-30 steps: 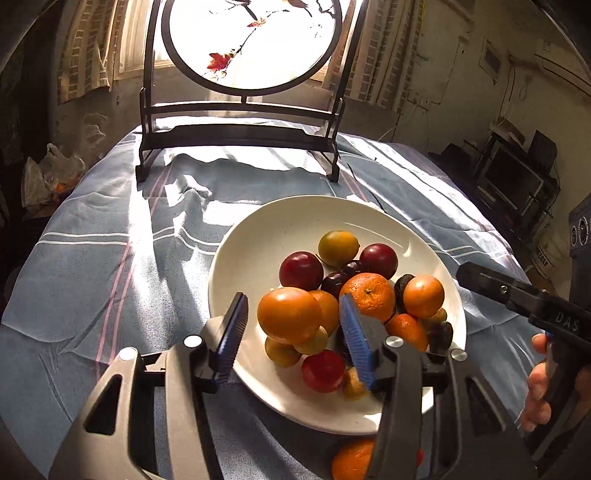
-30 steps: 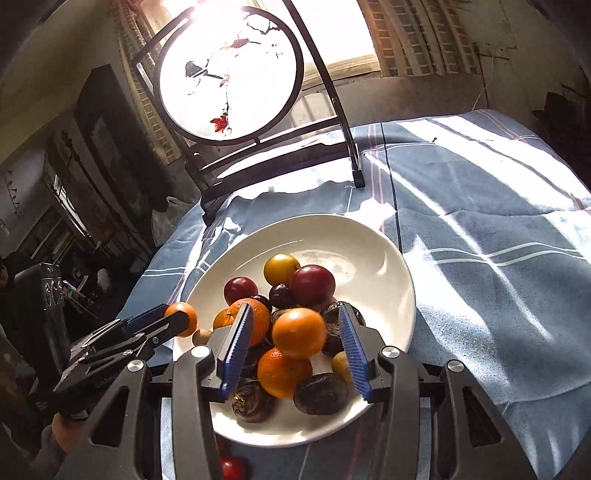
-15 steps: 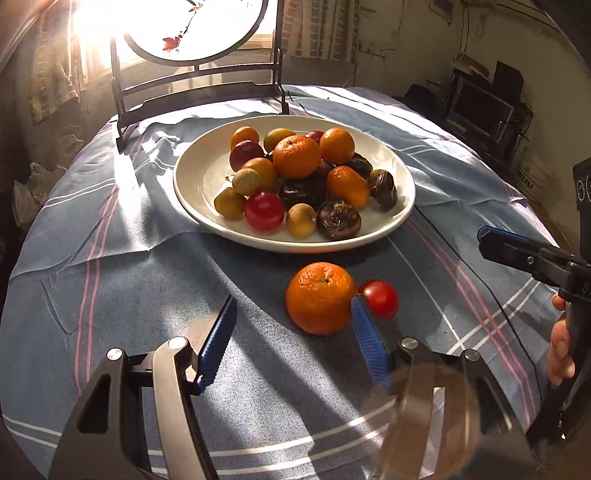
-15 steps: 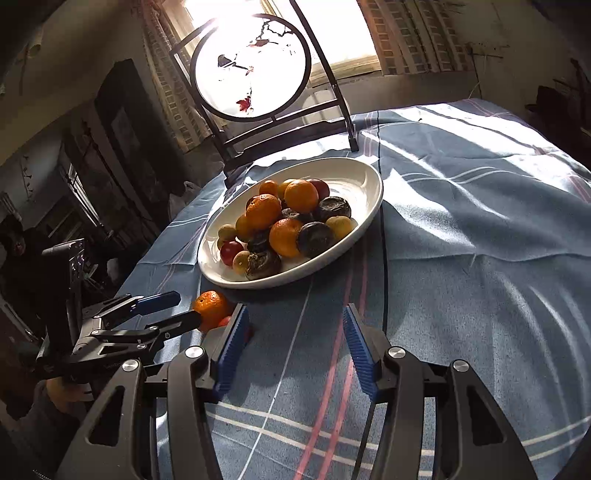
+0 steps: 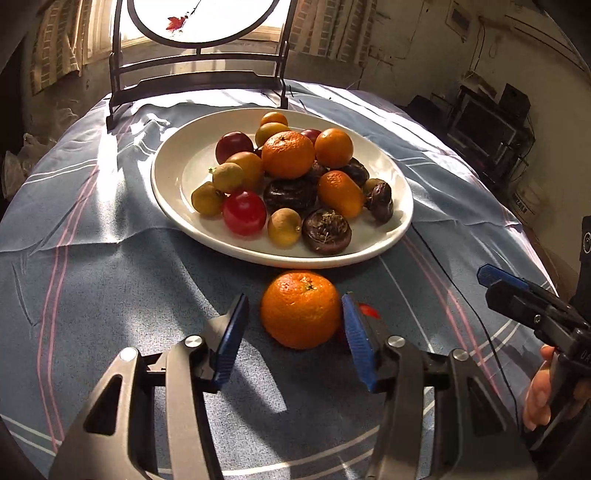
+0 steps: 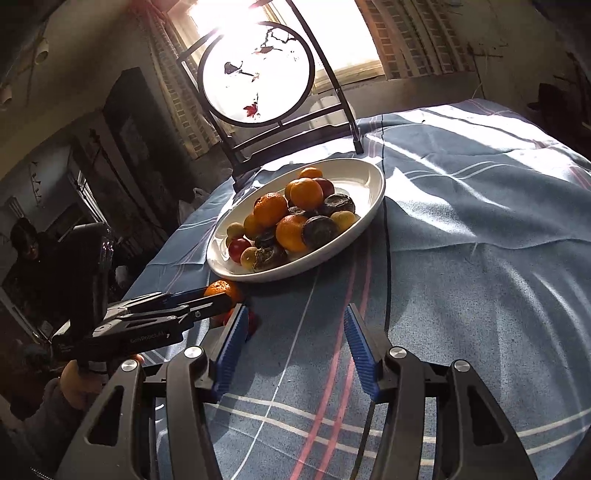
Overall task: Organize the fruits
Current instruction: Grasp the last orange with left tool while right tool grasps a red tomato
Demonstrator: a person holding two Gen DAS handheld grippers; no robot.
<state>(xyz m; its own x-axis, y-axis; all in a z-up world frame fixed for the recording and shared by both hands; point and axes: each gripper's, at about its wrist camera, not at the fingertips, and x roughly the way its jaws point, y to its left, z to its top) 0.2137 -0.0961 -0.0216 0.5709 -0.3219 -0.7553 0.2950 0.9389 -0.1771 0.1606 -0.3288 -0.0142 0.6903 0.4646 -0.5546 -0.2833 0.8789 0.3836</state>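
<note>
A white plate (image 5: 177,173) holds a heap of oranges, red and yellow-green fruits and dark brown ones. A loose orange (image 5: 300,314) lies on the blue cloth just in front of the plate. My left gripper (image 5: 293,343) is open with its blue fingers on either side of this orange, not closed on it. A small red fruit (image 5: 367,311) peeks out behind the right finger. My right gripper (image 6: 291,350) is open and empty over the cloth, right of the left gripper (image 6: 207,299); the plate (image 6: 369,188) lies beyond it.
A dark metal stand with a round painted screen (image 5: 199,22) stands at the table's far edge. The striped blue cloth (image 6: 480,258) covers the round table. The right gripper (image 5: 524,299) shows at the right of the left wrist view. Dark furniture (image 5: 487,125) stands beyond the table.
Both grippers pulled back from above the plate toward the table's near side. My left gripper then came down around the loose orange. Both stayed open.
</note>
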